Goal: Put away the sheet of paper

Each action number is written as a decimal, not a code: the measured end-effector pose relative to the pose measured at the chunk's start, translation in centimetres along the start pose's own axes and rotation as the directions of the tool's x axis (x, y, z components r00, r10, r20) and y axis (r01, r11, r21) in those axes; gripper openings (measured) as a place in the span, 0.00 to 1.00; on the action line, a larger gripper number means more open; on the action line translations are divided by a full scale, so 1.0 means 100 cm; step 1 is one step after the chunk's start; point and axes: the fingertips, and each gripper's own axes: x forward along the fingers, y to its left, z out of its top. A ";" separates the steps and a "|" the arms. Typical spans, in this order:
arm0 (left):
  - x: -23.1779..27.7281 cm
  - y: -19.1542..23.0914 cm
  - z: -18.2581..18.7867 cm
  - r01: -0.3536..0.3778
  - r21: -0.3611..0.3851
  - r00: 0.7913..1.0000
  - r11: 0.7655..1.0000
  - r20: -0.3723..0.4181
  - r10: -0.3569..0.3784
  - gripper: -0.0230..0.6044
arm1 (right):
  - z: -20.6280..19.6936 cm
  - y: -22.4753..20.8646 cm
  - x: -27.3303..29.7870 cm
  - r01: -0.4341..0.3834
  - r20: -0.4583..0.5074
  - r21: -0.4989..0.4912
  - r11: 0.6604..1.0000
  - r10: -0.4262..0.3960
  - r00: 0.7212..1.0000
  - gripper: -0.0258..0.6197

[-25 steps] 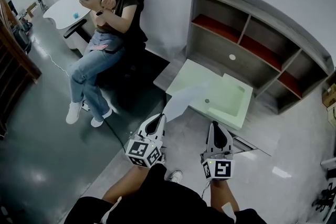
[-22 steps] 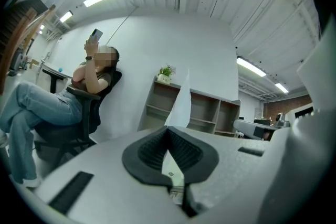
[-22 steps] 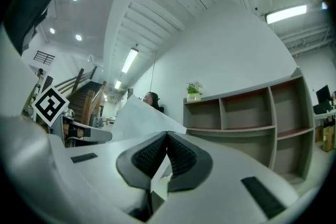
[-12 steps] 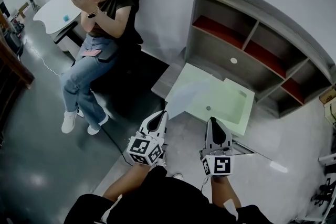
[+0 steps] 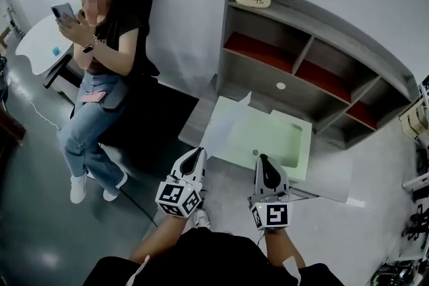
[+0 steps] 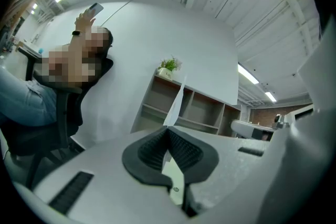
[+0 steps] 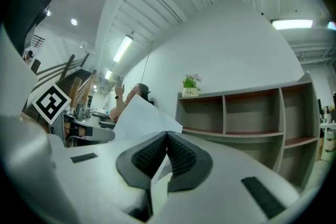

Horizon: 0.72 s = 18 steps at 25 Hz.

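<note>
Sheet [image 5: 258, 137] pale greenish-white, held flat, far-left corner curled up; left gripper [image 5: 198, 153], right gripper [image 5: 263, 160] both clamped on near edge.

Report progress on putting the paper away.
Done: the sheet of paper is picked up, clamped along its near edge by the left gripper and the right gripper. In hand: it is held out roughly flat in front of the grey shelf unit. Left: it is in no compartment yet, so it has to be slid in and released.
</note>
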 end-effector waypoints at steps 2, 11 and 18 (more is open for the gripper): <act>0.004 0.003 0.000 0.014 -0.009 1.000 1.000 -0.007 -0.014 0.05 | -0.001 -0.001 0.002 0.017 -0.007 -0.002 1.000 -0.017 1.000 0.07; 0.036 0.006 0.008 0.072 -0.015 0.997 0.997 0.001 -0.072 0.05 | -0.017 -0.026 0.019 0.067 -0.047 0.091 0.994 -0.063 0.997 0.07; 0.072 0.001 -0.006 0.078 -0.056 0.997 0.995 -0.025 -0.079 0.05 | -0.029 -0.066 0.027 0.111 -0.062 0.127 0.986 -0.103 0.993 0.07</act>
